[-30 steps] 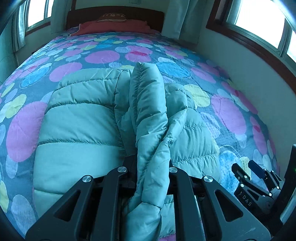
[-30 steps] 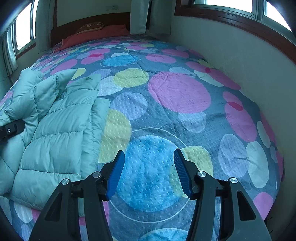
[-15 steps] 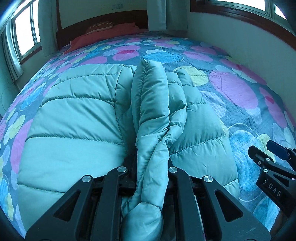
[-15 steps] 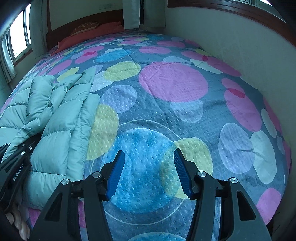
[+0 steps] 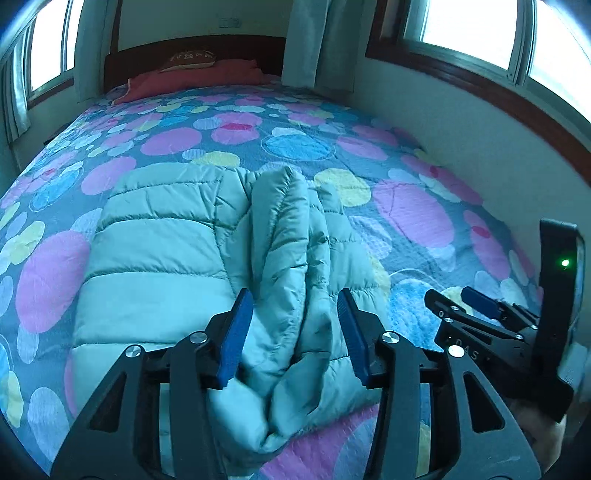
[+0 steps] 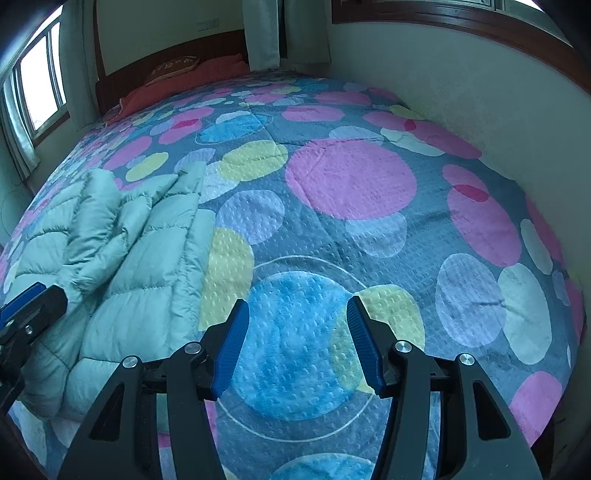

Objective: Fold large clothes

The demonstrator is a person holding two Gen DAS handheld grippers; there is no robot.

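A: The left claw (image 5: 293,328) gapes wide, its pads either side of the sleeve (image 5: 295,258) but gripping nothing; the jacket (image 5: 155,258) lies on the bed (image 5: 295,147).

B: So the puffy sleeve may spring open. The right claw (image 6: 297,347) is open too, empty over bedspread.

A home bedroom: bed (image 6: 369,177) with dotted quilt, wooden headboard (image 5: 192,51), curtained windows (image 5: 480,33).

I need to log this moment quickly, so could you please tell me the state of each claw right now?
Left claw: open, fingers either side of the puffer jacket's sleeve, not gripping it.
Right claw: open, holding nothing, over the bedspread.
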